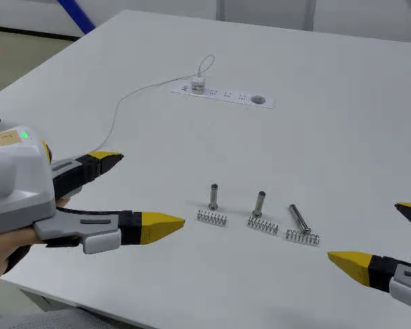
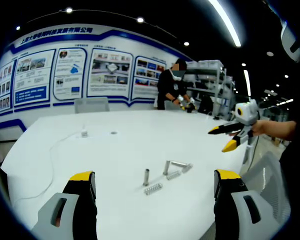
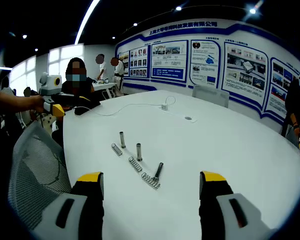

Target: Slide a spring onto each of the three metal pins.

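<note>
Three metal pins stand in a row on the white table (image 1: 315, 137). The left pin (image 1: 213, 197) and middle pin (image 1: 259, 203) are upright; the right pin (image 1: 299, 218) lies on its side. A loose spring lies flat in front of each: the left spring (image 1: 212, 218), middle spring (image 1: 262, 225) and right spring (image 1: 302, 237). My left gripper (image 1: 147, 192) hovers open to the left of the row, holding nothing. To the row's right my right gripper (image 1: 370, 233) is open and holds nothing. The pins (image 2: 166, 167) and springs (image 3: 135, 163) lie well ahead of both grippers' jaws.
A flush power strip (image 1: 236, 97) with a white charger (image 1: 198, 86) and its cable sits farther back on the table. The table's front edge runs close below the grippers. A mesh chair (image 3: 35, 170) stands at that edge. People stand beyond the table.
</note>
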Demonstrator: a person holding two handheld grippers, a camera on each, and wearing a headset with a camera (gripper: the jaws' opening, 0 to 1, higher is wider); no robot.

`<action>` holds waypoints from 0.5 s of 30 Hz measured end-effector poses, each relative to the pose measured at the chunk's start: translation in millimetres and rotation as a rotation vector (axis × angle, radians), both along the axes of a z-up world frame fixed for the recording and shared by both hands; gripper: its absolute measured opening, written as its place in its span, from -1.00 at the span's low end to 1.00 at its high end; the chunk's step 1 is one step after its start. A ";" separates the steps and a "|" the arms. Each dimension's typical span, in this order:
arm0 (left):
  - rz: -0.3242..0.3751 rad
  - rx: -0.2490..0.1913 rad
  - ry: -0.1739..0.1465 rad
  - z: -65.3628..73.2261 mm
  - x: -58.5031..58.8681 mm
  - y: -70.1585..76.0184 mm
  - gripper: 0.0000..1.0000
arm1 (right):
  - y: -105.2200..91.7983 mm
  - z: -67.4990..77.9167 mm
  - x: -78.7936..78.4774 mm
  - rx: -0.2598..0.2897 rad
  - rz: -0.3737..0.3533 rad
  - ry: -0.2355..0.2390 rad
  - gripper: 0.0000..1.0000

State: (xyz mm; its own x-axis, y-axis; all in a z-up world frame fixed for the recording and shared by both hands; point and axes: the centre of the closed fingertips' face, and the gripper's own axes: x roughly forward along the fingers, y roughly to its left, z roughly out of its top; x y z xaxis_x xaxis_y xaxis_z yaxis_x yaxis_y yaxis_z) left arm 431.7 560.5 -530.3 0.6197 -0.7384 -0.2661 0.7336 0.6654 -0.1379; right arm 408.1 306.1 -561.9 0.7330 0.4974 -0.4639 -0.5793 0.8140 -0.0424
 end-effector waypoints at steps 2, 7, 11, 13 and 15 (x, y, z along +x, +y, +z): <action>0.002 0.000 -0.001 0.8 1.0 0.7 1.00 | -0.8 -0.7 -0.6 0.002 -0.003 0.002 0.59; 0.007 -0.004 0.000 0.7 2.3 1.1 1.00 | -2.7 -1.8 -2.4 -0.001 -0.008 0.005 0.59; 0.009 0.002 0.005 -1.9 1.8 0.7 1.00 | -3.4 -3.2 -2.9 -0.010 -0.007 0.009 0.59; 0.008 0.000 0.006 -2.7 0.8 0.2 1.00 | -3.1 -3.2 -3.1 -0.010 -0.006 0.009 0.59; 0.011 -0.004 0.008 -3.8 0.2 0.4 1.00 | -2.1 -3.7 -3.5 -0.012 -0.004 0.011 0.59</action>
State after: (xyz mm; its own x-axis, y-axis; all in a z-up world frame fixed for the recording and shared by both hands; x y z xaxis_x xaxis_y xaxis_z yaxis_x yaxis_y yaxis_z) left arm 431.9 560.9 -534.1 0.6253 -0.7327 -0.2685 0.7253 0.6727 -0.1465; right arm 404.6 304.0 -565.6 0.7302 0.4885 -0.4776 -0.5761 0.8161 -0.0461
